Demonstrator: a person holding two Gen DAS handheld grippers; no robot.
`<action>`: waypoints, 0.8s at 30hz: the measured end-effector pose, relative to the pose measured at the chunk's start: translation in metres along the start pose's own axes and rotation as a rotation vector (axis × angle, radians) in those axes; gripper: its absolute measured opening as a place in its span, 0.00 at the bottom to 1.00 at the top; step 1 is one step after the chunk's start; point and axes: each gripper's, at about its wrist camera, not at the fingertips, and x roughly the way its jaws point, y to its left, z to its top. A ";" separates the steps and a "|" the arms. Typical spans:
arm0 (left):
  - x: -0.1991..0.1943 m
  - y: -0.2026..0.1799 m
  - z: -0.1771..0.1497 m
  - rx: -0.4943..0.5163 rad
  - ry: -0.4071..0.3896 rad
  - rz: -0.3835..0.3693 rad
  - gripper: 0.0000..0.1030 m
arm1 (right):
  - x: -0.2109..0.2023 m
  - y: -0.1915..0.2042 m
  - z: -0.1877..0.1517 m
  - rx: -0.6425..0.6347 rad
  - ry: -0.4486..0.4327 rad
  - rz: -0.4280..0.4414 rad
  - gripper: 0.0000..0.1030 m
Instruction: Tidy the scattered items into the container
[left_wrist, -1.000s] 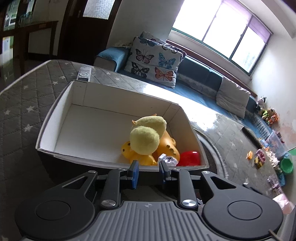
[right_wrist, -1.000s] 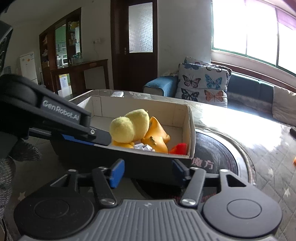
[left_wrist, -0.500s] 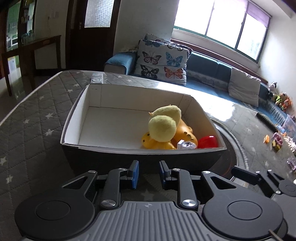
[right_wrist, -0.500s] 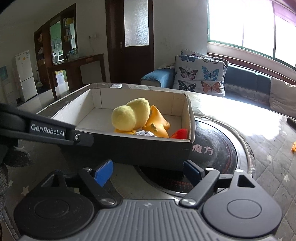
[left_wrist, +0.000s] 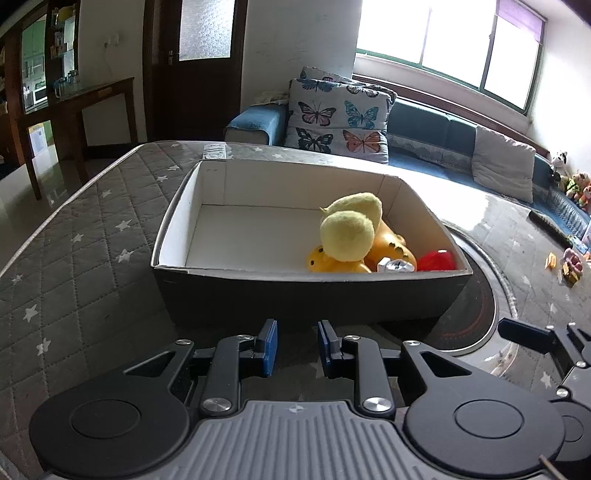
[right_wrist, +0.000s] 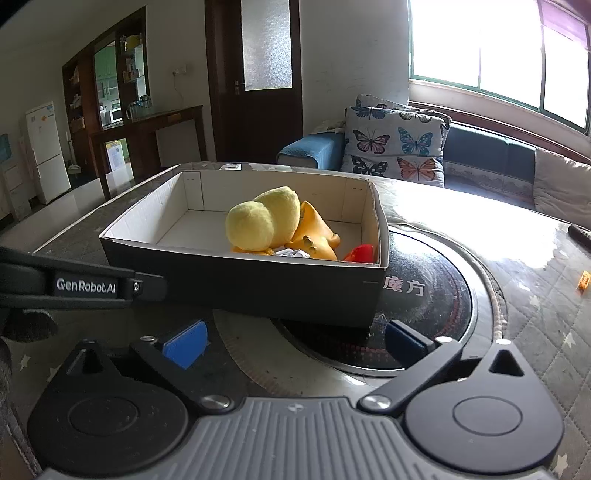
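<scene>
A dark cardboard box (left_wrist: 295, 295) with a white inside stands on the quilted table. In its right end lie a yellow plush duck (left_wrist: 351, 225), an orange toy (left_wrist: 391, 247), a small white item (left_wrist: 395, 265) and a red piece (left_wrist: 437, 260). My left gripper (left_wrist: 295, 347) hovers just short of the box's near wall, its blue pads a narrow gap apart with nothing between them. My right gripper (right_wrist: 295, 343) sits before the box's near right corner; its jaws are opening wide and hold nothing. The same box (right_wrist: 240, 280) and duck (right_wrist: 266, 218) show in the right wrist view.
A black round disc (right_wrist: 424, 295) set in the table lies partly under the box. A white remote (left_wrist: 214, 151) rests at the table's far edge. Small toys (left_wrist: 570, 262) and a dark stick (left_wrist: 546, 225) lie at the right. A sofa with butterfly cushions (left_wrist: 340, 118) stands behind.
The right jaws have spread from half apart to fully wide. The left gripper has drawn back from the box's near wall and rolled level; its gap is unchanged.
</scene>
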 end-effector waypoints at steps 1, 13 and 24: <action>0.000 -0.001 -0.001 0.005 0.001 0.004 0.25 | 0.000 0.000 0.000 0.002 0.004 -0.007 1.00; -0.001 -0.004 -0.012 0.031 0.008 0.025 0.25 | 0.006 -0.003 -0.005 0.043 0.048 -0.031 1.00; 0.002 -0.003 -0.018 0.043 0.019 0.050 0.25 | 0.012 -0.003 -0.012 0.040 0.086 -0.061 1.00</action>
